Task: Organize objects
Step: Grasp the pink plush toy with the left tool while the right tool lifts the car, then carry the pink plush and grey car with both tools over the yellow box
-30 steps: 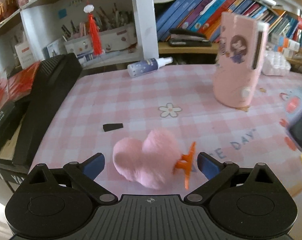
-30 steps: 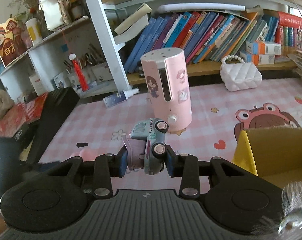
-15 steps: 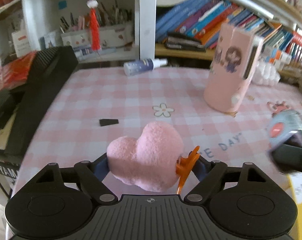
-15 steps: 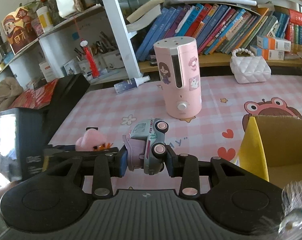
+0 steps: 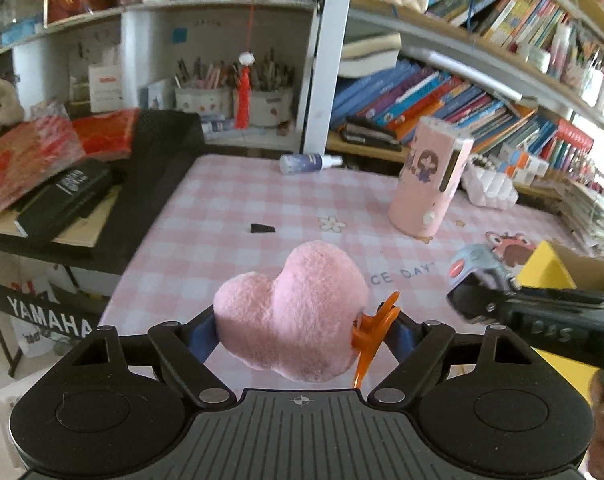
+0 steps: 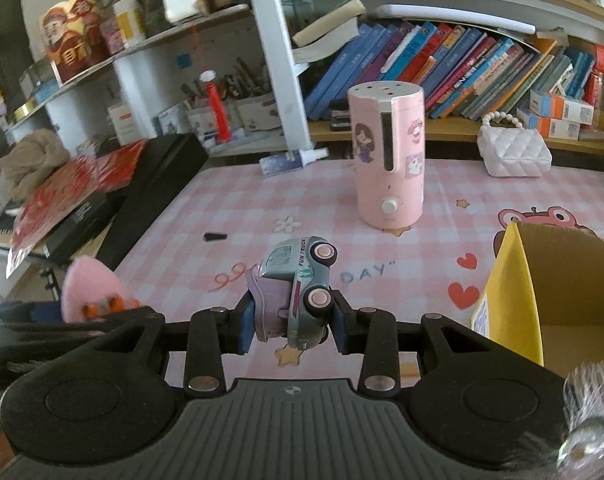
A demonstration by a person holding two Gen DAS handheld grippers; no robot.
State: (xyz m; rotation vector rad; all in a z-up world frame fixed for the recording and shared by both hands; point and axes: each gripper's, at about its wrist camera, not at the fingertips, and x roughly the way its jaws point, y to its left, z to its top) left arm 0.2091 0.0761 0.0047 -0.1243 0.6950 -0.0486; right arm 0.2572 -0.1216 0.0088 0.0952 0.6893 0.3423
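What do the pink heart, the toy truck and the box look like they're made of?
Pink heart: plush fabric, matte and fuzzy, pile visible; the orange clip on it looks like glossy plastic.
Toy truck: hard, smooth painted shell with printed lettering; plastic or die-cast metal, can't tell which.
Box: cardboard, raw brown inside, yellow printed outside, with a thin flap edge.

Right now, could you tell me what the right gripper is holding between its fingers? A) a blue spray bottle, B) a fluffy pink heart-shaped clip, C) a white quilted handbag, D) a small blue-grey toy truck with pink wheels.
D: the right gripper has its fingers closed on the small blue-grey toy truck with pink wheels, lifted above the pink checked tablecloth.
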